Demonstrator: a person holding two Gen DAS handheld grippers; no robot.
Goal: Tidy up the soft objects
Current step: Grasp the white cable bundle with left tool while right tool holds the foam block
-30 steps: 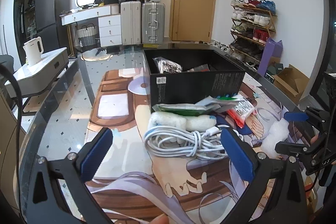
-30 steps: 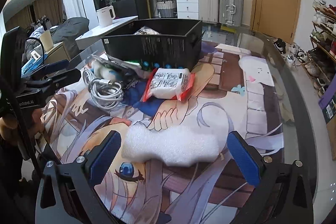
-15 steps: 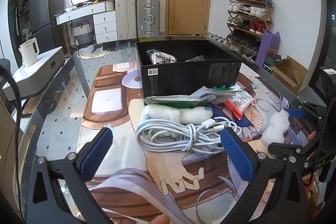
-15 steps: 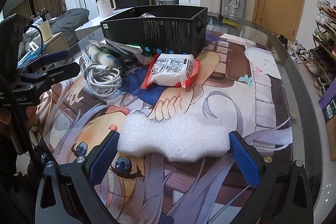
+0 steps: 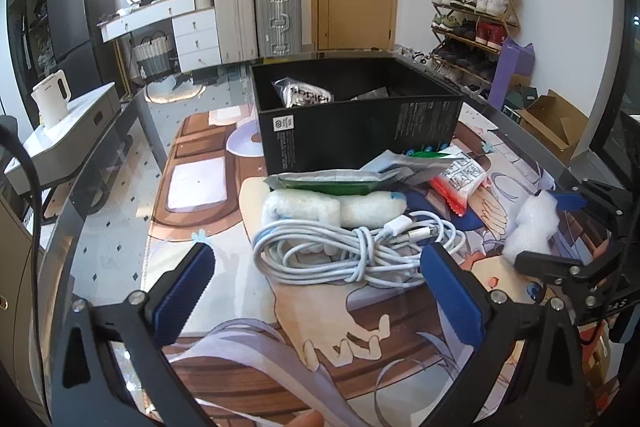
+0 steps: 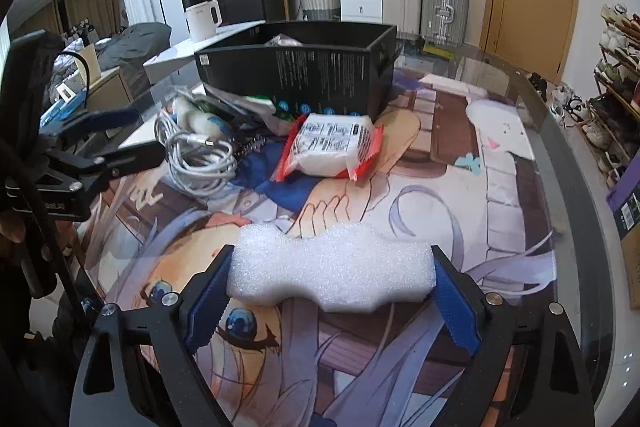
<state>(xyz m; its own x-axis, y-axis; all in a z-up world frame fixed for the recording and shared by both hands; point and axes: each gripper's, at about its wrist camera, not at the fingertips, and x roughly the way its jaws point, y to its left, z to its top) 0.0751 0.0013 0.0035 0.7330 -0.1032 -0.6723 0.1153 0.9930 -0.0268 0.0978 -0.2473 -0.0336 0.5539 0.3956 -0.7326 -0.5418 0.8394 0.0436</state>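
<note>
A white foam piece (image 6: 332, 267) lies crosswise on the printed mat between the fingers of my right gripper (image 6: 332, 281). Its jaws are closing, and both blue pads touch the foam's ends. In the left wrist view the same foam (image 5: 532, 227) shows at the right. My left gripper (image 5: 318, 261) stands open just short of a coiled white cable (image 5: 352, 247), with nothing between its fingers. Behind the cable lie white soft rolls (image 5: 332, 207), a green pouch (image 5: 328, 181) and a red-edged packet (image 6: 332, 147). An open black box (image 5: 360, 131) behind them holds a silver bag.
The printed mat (image 6: 440, 207) covers a glass table whose curved edge (image 6: 560, 187) runs along the right. Suitcases, a white desk and a door stand at the back. A shoe rack and cardboard boxes are on the floor at the right.
The right jaws have drawn in until the pads meet the foam's ends. The left gripper has turned slightly, and the cable coil now sits more centrally between its fingers.
</note>
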